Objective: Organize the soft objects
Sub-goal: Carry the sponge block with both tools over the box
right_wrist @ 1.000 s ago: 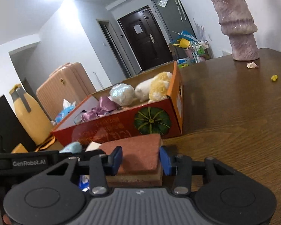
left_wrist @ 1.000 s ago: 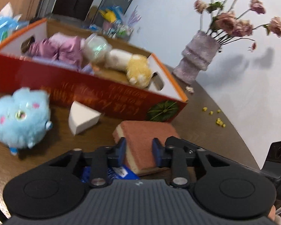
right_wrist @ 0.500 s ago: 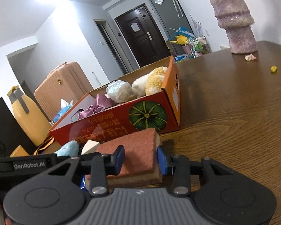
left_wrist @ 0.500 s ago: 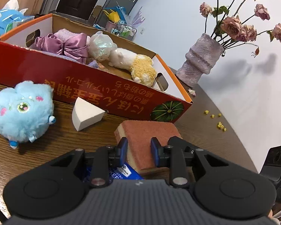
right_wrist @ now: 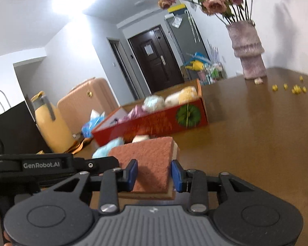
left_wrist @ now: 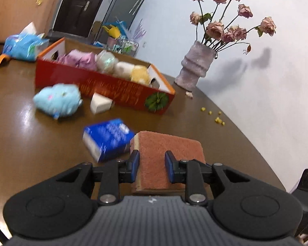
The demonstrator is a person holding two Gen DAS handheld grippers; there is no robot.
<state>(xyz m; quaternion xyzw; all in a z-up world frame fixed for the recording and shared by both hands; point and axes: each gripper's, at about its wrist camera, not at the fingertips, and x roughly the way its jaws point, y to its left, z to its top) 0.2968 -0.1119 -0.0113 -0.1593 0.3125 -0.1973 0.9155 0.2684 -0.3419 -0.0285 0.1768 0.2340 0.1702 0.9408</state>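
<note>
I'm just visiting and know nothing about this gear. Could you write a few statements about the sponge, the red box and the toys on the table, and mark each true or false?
1. Both grippers, left gripper and right gripper, clamp the same sponge. True.
2. The blue plush lies inside the red box. False: it lies on the table in front of the box.
3. The vase holds roses. True.
4. The red box is empty. False: it holds several soft items.

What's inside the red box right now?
In the red box: purple satin fabric, a pale iridescent ball, a white plush and a yellow plush. Its near wall hides the box floor and anything lying lower.
</note>
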